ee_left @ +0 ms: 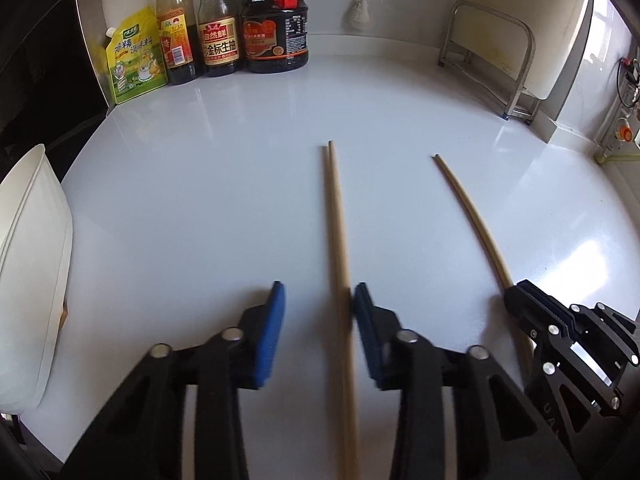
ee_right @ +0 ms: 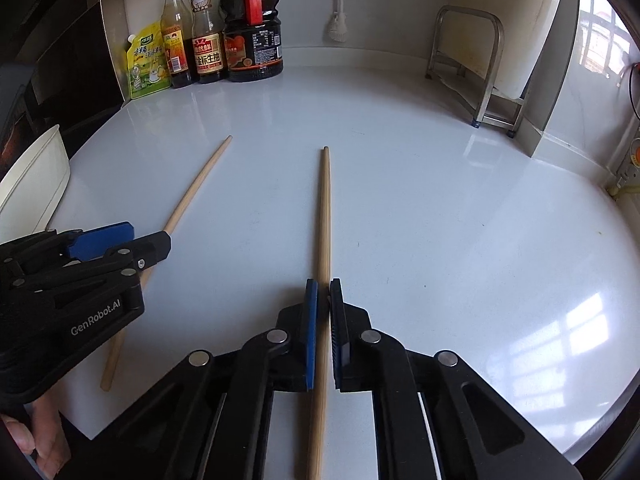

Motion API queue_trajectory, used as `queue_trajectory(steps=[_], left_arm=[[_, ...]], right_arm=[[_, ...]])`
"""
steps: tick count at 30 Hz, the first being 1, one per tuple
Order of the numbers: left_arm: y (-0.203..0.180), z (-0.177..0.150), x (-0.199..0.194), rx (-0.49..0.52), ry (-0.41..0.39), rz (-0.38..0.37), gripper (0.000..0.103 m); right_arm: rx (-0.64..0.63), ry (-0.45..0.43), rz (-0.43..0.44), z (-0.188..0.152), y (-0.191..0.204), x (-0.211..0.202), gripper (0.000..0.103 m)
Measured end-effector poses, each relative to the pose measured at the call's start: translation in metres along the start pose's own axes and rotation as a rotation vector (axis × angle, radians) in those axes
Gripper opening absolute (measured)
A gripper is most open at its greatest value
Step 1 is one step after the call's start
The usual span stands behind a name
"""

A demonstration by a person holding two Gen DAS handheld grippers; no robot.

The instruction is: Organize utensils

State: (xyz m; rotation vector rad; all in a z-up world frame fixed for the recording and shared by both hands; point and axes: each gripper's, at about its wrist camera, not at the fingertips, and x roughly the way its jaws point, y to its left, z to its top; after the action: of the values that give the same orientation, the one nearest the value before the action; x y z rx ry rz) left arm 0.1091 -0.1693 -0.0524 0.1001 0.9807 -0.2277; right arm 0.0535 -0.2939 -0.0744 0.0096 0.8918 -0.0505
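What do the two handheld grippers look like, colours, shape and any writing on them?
Both are black plastic linkage frames with round silver pivot pins and flat blue pads on the finger insides. The left gripper carries white "GenRobot.AI" lettering on its side. The right gripper shows slotted cut-outs in its arms. No cables or sleeves visible.

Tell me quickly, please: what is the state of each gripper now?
Left gripper: open; the left chopstick lies between its jaws, not clamped.
Right gripper: closed on the right chopstick.

Two chopsticks (ee_right: 324, 216) apart on counter (ee_right: 440, 220)
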Motion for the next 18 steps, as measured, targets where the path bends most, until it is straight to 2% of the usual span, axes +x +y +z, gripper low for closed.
queue_trajectory(steps=[1, 2, 6, 9, 14, 18], left_arm=[[0.000, -0.001, -0.001, -0.001, 0.005, -0.016, 0.009], [0.001, -0.001, -0.002, -0.007, 0.013, -0.037, 0.007], [0.011, -0.008, -0.006, -0.047, 0.044, -0.128, 0.007], [0.022, -0.012, -0.016, -0.071, 0.044, -0.160, 0.007], [0.052, -0.013, -0.047, -0.106, -0.013, -0.178, 0.007], [0.088, -0.009, -0.085, -0.137, -0.097, -0.166, 0.007]], right_arm=[[0.001, -0.001, 0.004, 0.000, 0.000, 0.000, 0.006], [0.007, -0.002, 0.009, 0.000, 0.000, 0.000, 0.006], [0.061, 0.000, 0.080, -0.002, -0.003, -0.003, 0.006], [0.086, -0.016, 0.105, -0.001, 0.003, -0.011, 0.006], [0.134, -0.058, 0.170, 0.006, 0.022, -0.029, 0.006], [0.135, -0.095, 0.234, 0.022, 0.049, -0.046, 0.006]])
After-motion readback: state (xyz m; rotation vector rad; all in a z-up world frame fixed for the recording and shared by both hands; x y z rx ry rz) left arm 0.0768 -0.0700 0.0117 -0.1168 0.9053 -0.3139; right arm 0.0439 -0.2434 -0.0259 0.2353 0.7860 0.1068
